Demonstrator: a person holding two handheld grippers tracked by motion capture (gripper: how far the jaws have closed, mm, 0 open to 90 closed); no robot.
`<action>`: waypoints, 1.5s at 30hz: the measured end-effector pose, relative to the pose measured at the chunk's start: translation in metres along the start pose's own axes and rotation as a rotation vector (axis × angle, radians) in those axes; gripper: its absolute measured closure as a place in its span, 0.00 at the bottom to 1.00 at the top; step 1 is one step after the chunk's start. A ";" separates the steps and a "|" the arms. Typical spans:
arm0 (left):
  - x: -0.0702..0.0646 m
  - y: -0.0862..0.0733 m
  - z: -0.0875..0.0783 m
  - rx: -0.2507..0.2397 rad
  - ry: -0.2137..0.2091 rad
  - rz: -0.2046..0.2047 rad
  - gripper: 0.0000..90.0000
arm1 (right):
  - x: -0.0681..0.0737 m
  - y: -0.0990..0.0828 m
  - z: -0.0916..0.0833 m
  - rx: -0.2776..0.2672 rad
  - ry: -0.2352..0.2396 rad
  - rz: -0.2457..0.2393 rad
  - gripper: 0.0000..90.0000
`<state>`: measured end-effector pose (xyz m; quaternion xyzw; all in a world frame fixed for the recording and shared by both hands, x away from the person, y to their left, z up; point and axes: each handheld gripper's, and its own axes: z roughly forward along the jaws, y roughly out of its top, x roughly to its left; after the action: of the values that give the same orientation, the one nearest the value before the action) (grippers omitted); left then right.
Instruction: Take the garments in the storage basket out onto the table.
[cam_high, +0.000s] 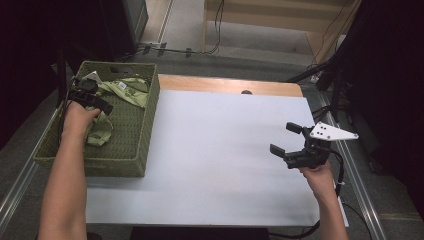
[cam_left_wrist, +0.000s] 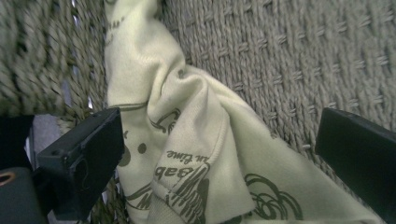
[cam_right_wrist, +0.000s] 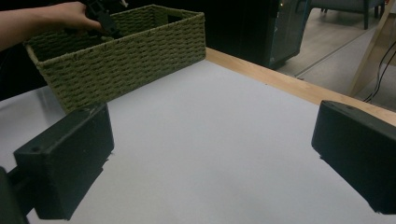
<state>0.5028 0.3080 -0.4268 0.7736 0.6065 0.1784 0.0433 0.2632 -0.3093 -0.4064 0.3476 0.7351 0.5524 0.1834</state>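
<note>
A green woven basket (cam_high: 146, 131) stands at the table's left end. Inside it lies a crumpled pale green cloth (cam_high: 126, 90) with dark print. My left gripper (cam_high: 101, 111) reaches down into the basket, its jaws open wide on either side of a fold of the cloth (cam_left_wrist: 187, 126). They do not close on the fold. Woven basket floor (cam_left_wrist: 303, 56) shows behind the cloth. My right gripper (cam_high: 285, 138) hovers open over the white table top at the right, with nothing between its jaws. From the right gripper (cam_right_wrist: 210, 158) the basket (cam_right_wrist: 126, 51) stands far off, with the other hand over it.
A white sheet (cam_high: 215, 150) covers the table, with a wooden strip (cam_high: 225, 84) along the far edge. Metal rails (cam_high: 15, 190) run along both sides. Cables (cam_high: 175, 50) lie on the floor beyond, and a dark cabinet (cam_right_wrist: 247, 28) stands behind the basket.
</note>
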 end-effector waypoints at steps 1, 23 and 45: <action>0.000 0.001 0.000 0.006 -0.002 0.000 0.02 | 0.000 0.000 0.001 0.000 0.002 -0.001 0.00; -0.008 0.002 0.021 0.162 0.043 0.059 0.10 | 0.001 -0.001 0.003 0.009 0.007 -0.001 0.00; 0.005 0.001 0.032 0.187 -0.092 -0.031 0.24 | 0.002 -0.001 0.003 0.013 0.012 -0.005 0.00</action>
<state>0.5152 0.3177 -0.4553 0.7723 0.6296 0.0846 0.0014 0.2636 -0.3058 -0.4081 0.3439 0.7406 0.5491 0.1780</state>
